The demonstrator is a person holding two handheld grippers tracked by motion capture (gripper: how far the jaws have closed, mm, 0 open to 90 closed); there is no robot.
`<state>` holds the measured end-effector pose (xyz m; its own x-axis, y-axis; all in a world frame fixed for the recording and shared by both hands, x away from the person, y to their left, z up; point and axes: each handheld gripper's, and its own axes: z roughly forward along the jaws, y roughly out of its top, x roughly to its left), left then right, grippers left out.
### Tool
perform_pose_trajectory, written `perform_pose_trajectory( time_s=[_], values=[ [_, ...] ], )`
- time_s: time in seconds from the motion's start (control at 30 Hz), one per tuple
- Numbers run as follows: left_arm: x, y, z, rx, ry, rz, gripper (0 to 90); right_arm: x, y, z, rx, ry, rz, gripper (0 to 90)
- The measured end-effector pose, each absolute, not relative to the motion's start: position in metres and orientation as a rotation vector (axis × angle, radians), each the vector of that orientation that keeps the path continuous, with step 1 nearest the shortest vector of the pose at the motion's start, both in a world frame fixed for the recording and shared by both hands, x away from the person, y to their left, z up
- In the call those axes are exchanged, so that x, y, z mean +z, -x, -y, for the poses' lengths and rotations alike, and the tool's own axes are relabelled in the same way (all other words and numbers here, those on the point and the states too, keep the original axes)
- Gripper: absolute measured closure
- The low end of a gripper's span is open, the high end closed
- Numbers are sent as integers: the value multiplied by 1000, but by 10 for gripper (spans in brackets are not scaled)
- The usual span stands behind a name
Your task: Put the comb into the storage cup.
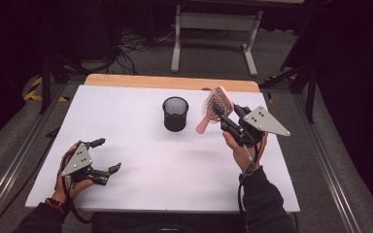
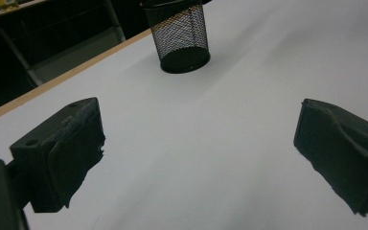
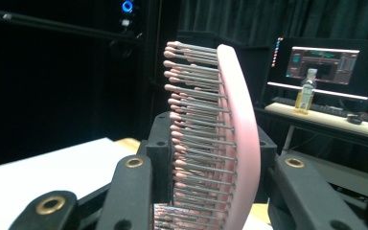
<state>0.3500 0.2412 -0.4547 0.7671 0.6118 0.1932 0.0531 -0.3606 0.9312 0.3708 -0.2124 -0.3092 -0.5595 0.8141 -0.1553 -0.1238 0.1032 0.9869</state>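
My right gripper (image 1: 226,116) is shut on a pink hairbrush (image 1: 217,104) and holds it off the table at the right, just right of a black mesh cup (image 1: 175,114). The brush's handle (image 1: 203,125) slants down toward the cup. In the right gripper view the hairbrush (image 3: 230,134) stands upright between the jaws of the right gripper (image 3: 211,163), bristles facing left. My left gripper (image 1: 108,155) rests at the table's front left, open, with nothing between its fingers. In the left gripper view the left gripper (image 2: 196,148) stands wide apart over bare table, with the mesh cup (image 2: 179,36) farther off.
The white table top (image 1: 126,111) has a wooden strip (image 1: 170,81) along its far edge. A white metal frame (image 1: 213,29) and cables lie on the floor beyond. A desk with monitors (image 3: 323,64) and a bottle (image 3: 306,96) stands off behind the brush.
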Motion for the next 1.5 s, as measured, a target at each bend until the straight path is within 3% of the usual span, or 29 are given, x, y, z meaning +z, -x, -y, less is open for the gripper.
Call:
perform_pose_trajectory(
  time_s=[0.83, 1.5],
  values=[
    [-454, -350, -242, 621, -1848, -500, 42, -277, -427, 178, 1576, -726, -1563, 642],
    [-454, -350, -245, 625, -1836, -507, 46, -295, -463, 148, 1561, -799, -1584, 642]
  ],
)
